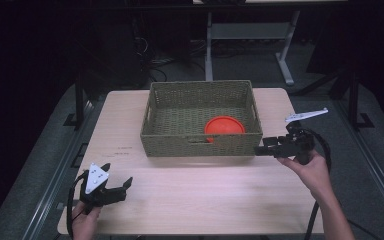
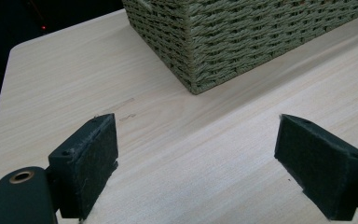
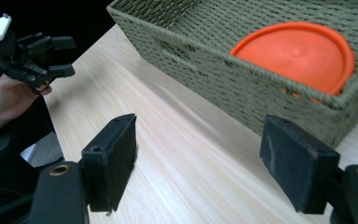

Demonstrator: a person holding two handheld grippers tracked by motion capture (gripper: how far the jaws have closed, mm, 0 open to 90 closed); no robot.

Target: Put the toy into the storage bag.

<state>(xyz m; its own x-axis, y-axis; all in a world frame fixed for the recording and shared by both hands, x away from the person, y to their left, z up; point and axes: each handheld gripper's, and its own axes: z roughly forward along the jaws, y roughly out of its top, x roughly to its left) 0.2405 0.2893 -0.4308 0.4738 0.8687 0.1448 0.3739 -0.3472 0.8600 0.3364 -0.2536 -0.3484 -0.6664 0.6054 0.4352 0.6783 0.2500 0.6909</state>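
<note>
A green woven basket (image 1: 200, 145) stands at the middle back of the light wooden table (image 1: 205, 195). An orange round plate (image 1: 224, 126) lies inside it, near the front right corner. My right gripper (image 1: 260, 145) hovers just off that corner, pointing left, jaws open and empty. In the right gripper view its jaws (image 3: 200, 172) frame bare tabletop, with the basket (image 3: 223, 79) and the plate (image 3: 298, 53) just beyond. My left gripper (image 1: 117, 174) is held low at the table's front left, open and empty. Its own view (image 2: 205, 168) looks toward a basket corner (image 2: 242, 37).
Table edges run close to both hands at the left and right. The right gripper view also shows the left gripper (image 3: 67, 56) and its hand (image 3: 9, 98) across the table. Beyond the table a white desk frame (image 1: 280, 55) stands on a dark floor.
</note>
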